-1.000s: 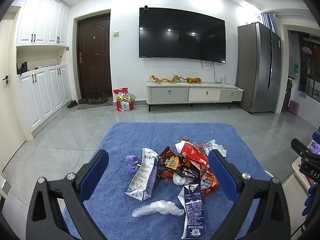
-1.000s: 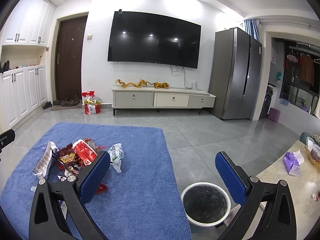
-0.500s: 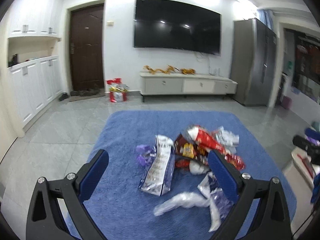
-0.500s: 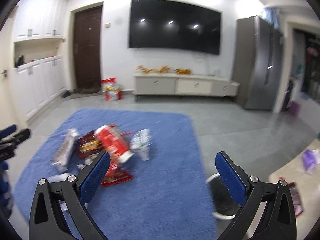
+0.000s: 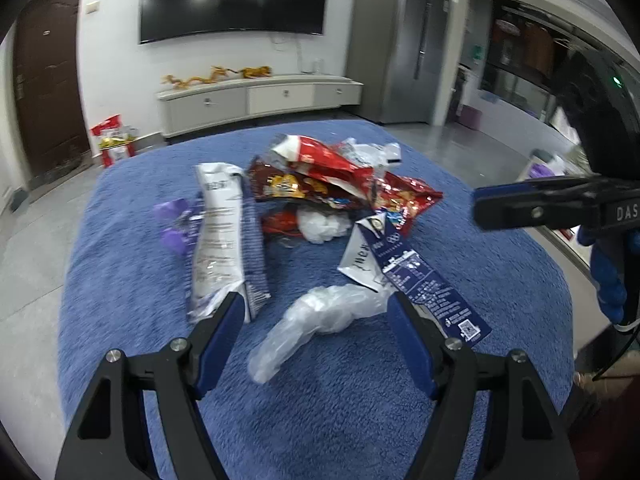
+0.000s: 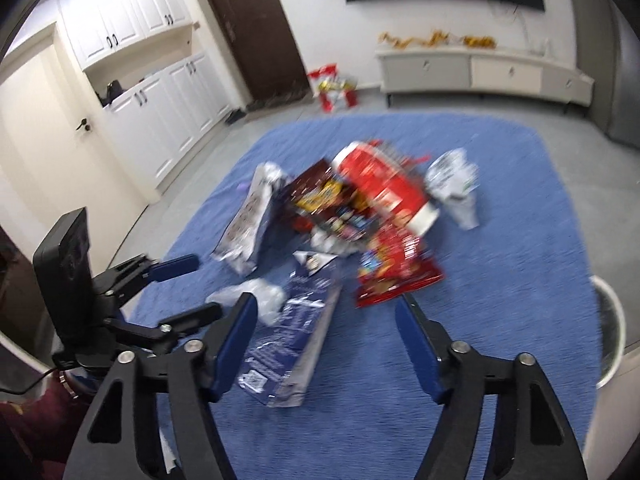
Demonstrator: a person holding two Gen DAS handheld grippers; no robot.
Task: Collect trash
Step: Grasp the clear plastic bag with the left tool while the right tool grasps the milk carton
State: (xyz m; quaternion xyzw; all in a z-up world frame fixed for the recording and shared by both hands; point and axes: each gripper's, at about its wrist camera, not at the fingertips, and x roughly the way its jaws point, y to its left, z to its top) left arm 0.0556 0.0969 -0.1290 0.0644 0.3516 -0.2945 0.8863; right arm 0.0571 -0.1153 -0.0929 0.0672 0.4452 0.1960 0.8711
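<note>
While both hands are descending toward the trash pile (image 5: 320, 184) lying near the middle of the blue rug (image 5: 360, 400), the approach step is under way. The left tongs (image 5: 316, 312) are narrowing from full spread, gapped and empty, straddling a clear crumpled plastic bag (image 5: 316, 320) without pressing it. The right tongs (image 6: 326, 320) are likewise closing partway, empty, above a dark blue carton (image 6: 296, 332). Next, each pair probably needs lowering onto its item, pinching, then carrying to the white bin (image 6: 612, 332) off the rug's right edge.
</note>
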